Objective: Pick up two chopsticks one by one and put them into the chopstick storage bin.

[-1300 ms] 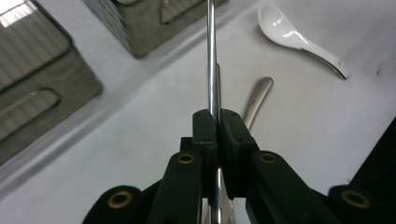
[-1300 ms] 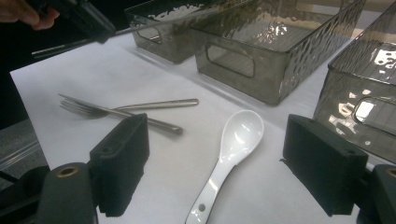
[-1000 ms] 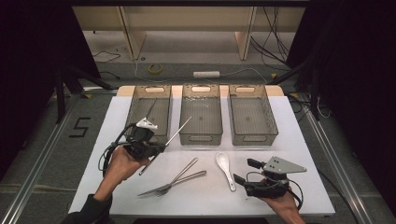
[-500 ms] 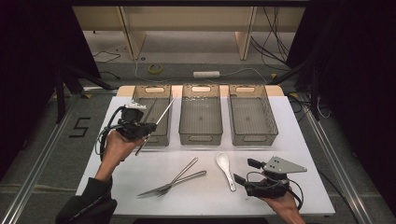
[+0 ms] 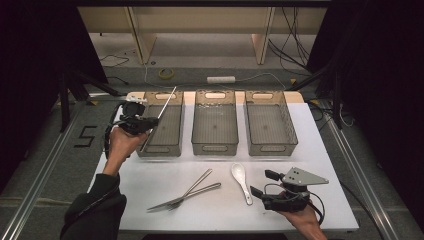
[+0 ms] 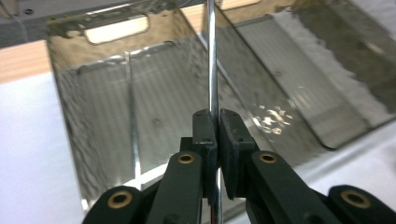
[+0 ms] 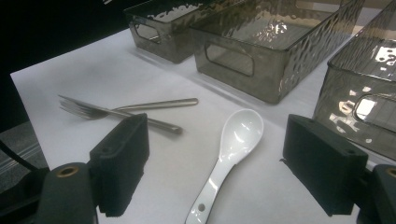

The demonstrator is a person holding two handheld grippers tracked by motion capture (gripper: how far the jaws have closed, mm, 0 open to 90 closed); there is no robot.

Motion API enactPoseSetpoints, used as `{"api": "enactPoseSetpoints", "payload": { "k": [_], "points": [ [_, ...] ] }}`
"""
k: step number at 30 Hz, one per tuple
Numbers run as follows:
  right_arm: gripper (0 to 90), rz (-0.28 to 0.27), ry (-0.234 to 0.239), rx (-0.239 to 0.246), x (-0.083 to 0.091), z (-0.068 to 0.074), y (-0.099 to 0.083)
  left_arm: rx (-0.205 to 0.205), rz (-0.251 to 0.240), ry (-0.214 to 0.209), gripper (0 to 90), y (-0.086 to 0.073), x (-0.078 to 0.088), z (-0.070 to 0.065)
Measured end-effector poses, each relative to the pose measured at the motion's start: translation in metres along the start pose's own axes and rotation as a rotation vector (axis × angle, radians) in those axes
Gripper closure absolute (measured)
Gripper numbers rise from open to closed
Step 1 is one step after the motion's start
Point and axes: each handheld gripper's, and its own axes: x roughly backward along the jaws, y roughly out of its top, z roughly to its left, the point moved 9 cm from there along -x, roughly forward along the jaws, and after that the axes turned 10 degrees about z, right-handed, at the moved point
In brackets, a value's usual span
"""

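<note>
Gripping a thin metal rod [image 6: 213,56], likely a chopstick, the left gripper [image 5: 145,123] has its fingers [image 6: 205,133] clamped on the shaft low down, most of the length rising free above the leftmost bin [image 5: 162,150]. The rod looks stiff, light and polished, so probably slippery; a hold this far from the middle may let it pivot or slide. A grasp nearer mid-length would seem steadier. The right gripper [image 5: 261,183] rests on the white surface [image 5: 220,210], fingers wide apart and holding nothing, just beside a white spoon [image 7: 229,149], with forks [image 7: 116,112] near.
</note>
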Motion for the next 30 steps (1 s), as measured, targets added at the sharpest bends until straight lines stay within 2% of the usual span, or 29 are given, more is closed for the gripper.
{"api": "enactPoseSetpoints", "payload": {
  "k": [5,9,18,29,30],
  "points": [
    [23.8,-0.001,0.001,0.001,0.0,0.0,0.0,0.016,-0.009,0.023,84.9,0.008,-0.008,0.012],
    [23.8,0.0,0.003,0.001,0.0,0.001,0.0,0.018,0.008,0.042,84.9,0.012,-0.016,0.021],
    [23.8,0.001,0.007,0.005,0.0,0.002,0.0,0.041,0.014,0.065,84.9,0.02,-0.032,0.035],
    [23.8,0.003,0.011,0.007,-0.001,0.002,0.0,0.045,0.016,0.083,84.8,0.019,-0.047,0.043],
    [23.8,0.004,0.011,0.006,-0.001,0.003,0.0,0.058,0.021,0.083,84.8,0.017,-0.051,0.044]
  ]
}}
